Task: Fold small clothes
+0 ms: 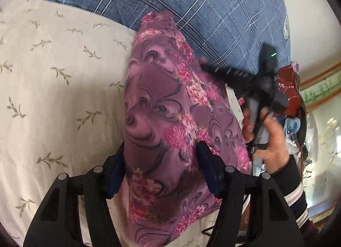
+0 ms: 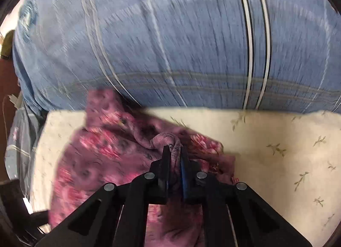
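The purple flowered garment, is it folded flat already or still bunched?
Still bunched. The purple flowered garment is lifted and rumpled over the cream sheet, a gathered fold pinched in the right gripper.

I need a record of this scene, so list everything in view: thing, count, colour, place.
floral garment: one, purple with pink flowers, on the sheet, between both grippers
bed sheet: one, cream with olive sprigs, under the garment
quilt: one, blue plaid with white lines, bundled beyond the sheet
cluttered items: several, red and mixed colours, blurred, at the right edge of the left wrist view
left gripper: one, black with blue pads, jaws wide around the garment
right gripper: one, black, jaws pinching a bunched fold
hand: one, holding the right gripper
sleeve: one, dark with white stripes
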`<state>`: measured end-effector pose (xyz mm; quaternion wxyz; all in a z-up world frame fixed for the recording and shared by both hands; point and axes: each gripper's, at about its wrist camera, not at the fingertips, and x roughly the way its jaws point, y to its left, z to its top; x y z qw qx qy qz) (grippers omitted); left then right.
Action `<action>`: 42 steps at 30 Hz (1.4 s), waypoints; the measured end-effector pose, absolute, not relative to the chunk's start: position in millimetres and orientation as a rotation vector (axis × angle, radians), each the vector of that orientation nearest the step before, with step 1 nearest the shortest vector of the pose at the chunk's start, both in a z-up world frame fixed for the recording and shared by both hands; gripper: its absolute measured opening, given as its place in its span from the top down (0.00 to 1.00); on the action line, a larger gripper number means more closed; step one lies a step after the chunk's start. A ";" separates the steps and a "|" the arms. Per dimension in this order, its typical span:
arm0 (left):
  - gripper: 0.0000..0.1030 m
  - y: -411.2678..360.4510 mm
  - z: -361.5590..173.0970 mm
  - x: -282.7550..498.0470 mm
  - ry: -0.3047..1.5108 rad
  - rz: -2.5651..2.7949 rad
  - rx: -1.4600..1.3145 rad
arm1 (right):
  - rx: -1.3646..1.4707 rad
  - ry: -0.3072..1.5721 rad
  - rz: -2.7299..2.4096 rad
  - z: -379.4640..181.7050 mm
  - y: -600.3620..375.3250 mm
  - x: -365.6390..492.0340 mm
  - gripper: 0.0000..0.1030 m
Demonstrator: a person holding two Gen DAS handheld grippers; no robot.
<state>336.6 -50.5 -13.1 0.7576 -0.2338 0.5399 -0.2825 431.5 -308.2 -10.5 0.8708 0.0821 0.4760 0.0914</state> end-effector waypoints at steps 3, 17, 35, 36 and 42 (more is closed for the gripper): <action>0.42 -48.5 -13.7 329.9 1.162 -0.606 -0.521 | 0.256 0.948 0.287 15.0 -292.4 432.2 0.52; 0.42 -50.3 -7.5 306.3 1.181 -0.619 -0.436 | 0.018 1.045 0.257 -6.2 -208.5 480.4 1.00; 0.35 -35.6 12.9 385.1 1.222 -0.567 -0.464 | 0.507 1.026 0.214 -3.7 -386.1 379.8 0.64; 0.35 -39.1 11.0 388.2 1.244 -0.541 -0.447 | 0.448 1.040 0.188 -8.5 -372.5 380.3 0.95; 0.33 -57.2 -7.2 397.3 1.293 -0.515 -0.404 | 0.455 0.811 0.159 20.0 -389.8 365.3 0.95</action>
